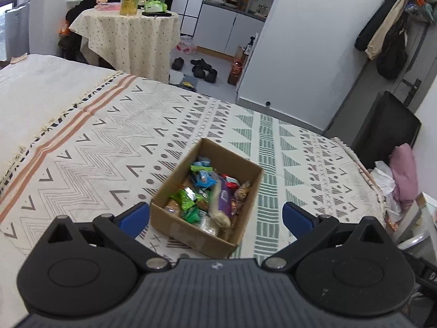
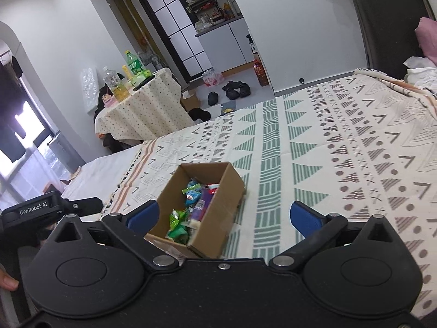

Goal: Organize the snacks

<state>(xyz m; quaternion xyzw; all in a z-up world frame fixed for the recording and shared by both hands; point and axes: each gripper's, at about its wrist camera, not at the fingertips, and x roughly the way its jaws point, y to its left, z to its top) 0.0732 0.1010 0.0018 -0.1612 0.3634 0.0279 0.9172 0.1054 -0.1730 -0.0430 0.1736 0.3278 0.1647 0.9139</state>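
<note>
A brown cardboard box (image 1: 191,235) sits on the patterned bedspread (image 1: 103,147), filled with several wrapped snacks (image 1: 210,194) in green, blue, purple and red. My left gripper (image 1: 215,218) hovers above and in front of the box, open, with nothing between its blue pads. In the right wrist view the same box (image 2: 215,224) lies low and slightly left of centre, snacks (image 2: 191,207) showing inside. My right gripper (image 2: 224,217) is wide open over the near side of the box, gripping nothing. The left gripper's body (image 2: 41,210) shows at the left edge.
A small round table (image 1: 128,35) with bottles and a jug stands beyond the bed. Shoes (image 1: 202,68) lie on the floor by a white cabinet. A black chair (image 1: 387,125) with pink and white cloth stands by the bed's right side. A fingertip (image 2: 6,281) shows at lower left.
</note>
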